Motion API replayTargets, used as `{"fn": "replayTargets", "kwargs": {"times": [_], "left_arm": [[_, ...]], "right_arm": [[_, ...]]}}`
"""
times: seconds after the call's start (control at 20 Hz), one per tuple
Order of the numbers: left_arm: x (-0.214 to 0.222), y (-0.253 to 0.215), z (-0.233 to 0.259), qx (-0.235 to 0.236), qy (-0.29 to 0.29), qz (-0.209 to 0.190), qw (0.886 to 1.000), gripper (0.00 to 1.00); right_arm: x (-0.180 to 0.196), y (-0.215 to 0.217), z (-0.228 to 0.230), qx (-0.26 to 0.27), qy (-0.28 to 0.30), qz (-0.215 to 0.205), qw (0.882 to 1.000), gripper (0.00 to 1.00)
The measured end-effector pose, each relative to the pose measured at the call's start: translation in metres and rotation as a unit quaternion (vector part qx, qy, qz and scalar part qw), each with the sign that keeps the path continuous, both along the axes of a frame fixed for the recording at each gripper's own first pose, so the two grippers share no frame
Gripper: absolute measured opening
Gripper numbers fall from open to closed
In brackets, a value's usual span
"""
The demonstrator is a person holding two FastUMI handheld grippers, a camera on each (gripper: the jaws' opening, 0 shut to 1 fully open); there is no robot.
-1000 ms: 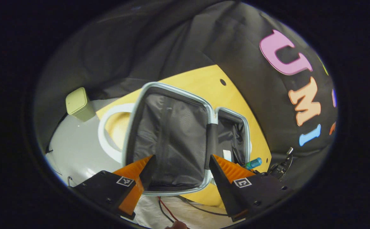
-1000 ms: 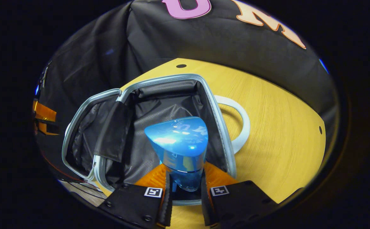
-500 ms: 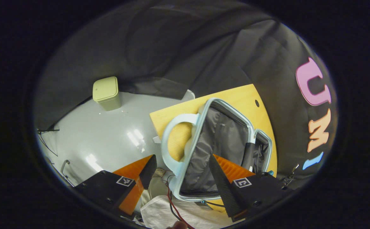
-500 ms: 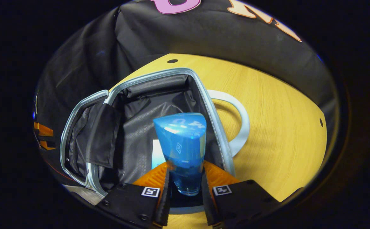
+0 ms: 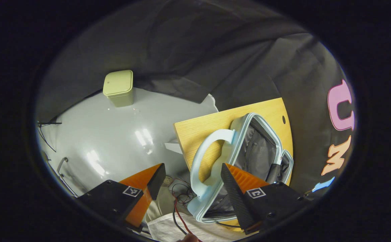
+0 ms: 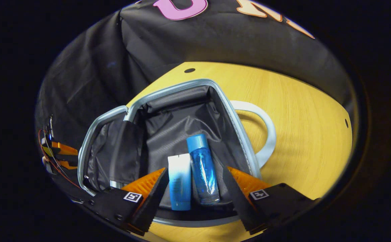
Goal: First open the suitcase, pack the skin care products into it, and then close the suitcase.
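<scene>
The wooden bench (image 6: 303,114) carries the suitcase (image 6: 182,101), which lies open with its dark lining exposed and its pale handle (image 6: 266,134) resting on the wood. In the left gripper view the same suitcase (image 5: 252,148) sits at the bench (image 5: 199,129) edge, with grey floor (image 5: 115,134) beyond and a small green bin (image 5: 118,87) standing near the cloth wall.

Inside the main compartment lie two skin care products side by side and touching: a blue bottle (image 6: 203,169) and a white-and-blue tube (image 6: 179,181), both near the front wall of the case. The right gripper (image 6: 193,188) hovers just above them with its fingers spread, holding nothing. The left gripper (image 5: 188,183) also has its fingers spread and empty, off to the side of the case near the handle.

The packing step looks finished, if these two are all the products. Closing the suitcase comes next, which calls for lifting the lid half and folding it over without knocking the bottle.

Half a second ago the right fingers pinched the blue bottle upright over the compartment; now it has been released and lies flat beside the tube. The left gripper has swung away, so the suitcase sits farther to the right of its view.
</scene>
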State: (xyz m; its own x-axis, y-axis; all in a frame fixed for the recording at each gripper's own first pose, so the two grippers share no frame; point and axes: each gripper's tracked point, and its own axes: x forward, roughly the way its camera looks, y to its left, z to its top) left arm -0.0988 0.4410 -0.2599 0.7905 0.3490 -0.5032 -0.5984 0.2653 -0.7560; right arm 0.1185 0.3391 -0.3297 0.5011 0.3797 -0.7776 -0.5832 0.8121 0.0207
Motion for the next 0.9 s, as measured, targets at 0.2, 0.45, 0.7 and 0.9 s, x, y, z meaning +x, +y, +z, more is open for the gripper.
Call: {"fn": "replayTargets", "kwargs": {"times": [0.2,0.45,0.7,0.9], "left_arm": [[0.015,0.002,-0.006,-0.034,-0.021,0.009,0.999,0.96],[0.030,0.002,-0.009,-0.060,-0.046,0.007,0.997,0.76],[0.038,0.002,-0.014,-0.027,-0.029,-0.012,0.999,0.36],[0.036,0.001,-0.016,-0.029,-0.029,-0.015,0.999,0.08]], "right_arm": [[0.002,-0.006,0.026,0.019,-0.021,-0.013,1.000,0.98],[0.010,-0.023,0.062,0.048,-0.049,-0.042,0.997,0.94],[0.011,-0.043,0.065,0.037,-0.052,-0.062,0.996,0.94],[0.012,-0.048,0.063,0.037,-0.049,-0.069,0.996,0.94]]}}
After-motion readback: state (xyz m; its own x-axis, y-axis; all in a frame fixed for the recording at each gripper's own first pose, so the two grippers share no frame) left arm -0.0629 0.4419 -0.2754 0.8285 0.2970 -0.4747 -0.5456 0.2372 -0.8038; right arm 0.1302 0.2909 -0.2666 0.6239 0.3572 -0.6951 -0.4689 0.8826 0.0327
